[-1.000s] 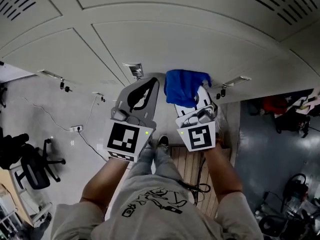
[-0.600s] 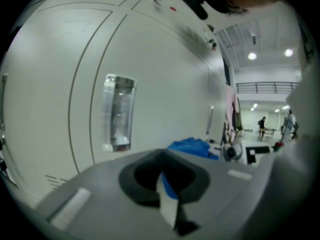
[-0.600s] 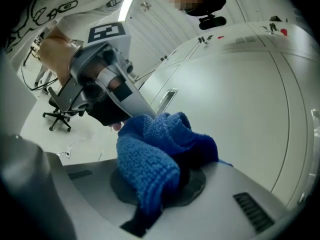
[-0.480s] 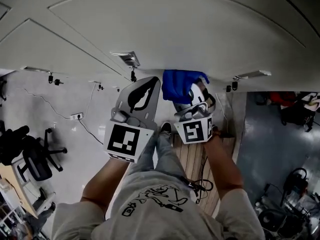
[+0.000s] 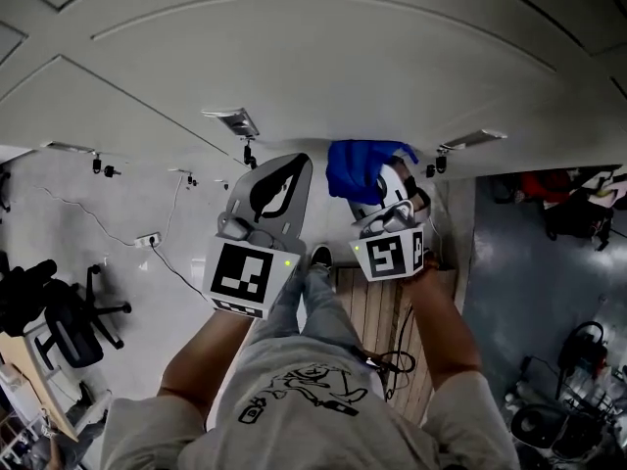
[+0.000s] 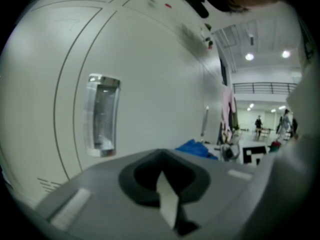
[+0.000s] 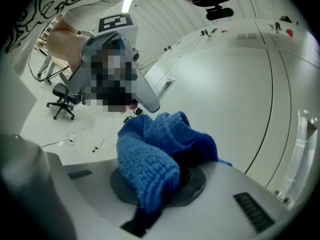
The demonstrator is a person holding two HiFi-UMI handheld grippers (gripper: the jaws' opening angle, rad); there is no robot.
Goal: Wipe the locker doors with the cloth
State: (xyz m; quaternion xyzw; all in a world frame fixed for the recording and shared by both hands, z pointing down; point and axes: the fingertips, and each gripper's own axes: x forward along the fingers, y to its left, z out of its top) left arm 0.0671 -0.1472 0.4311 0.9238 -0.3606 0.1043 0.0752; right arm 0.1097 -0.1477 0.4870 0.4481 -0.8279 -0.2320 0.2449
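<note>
Your right gripper (image 5: 384, 192) stays clamped on the blue cloth (image 5: 364, 164), jaws closed down on the bunched knit, and the cloth is pressed to the pale locker door (image 5: 323, 76). Since half a second ago it has slid right along the door, and it now sits nearer the door handle (image 5: 473, 138) on that side. Your left gripper (image 5: 277, 179) hasn't budged. It's just left of the cloth, jaws together with nothing between them.
</note>
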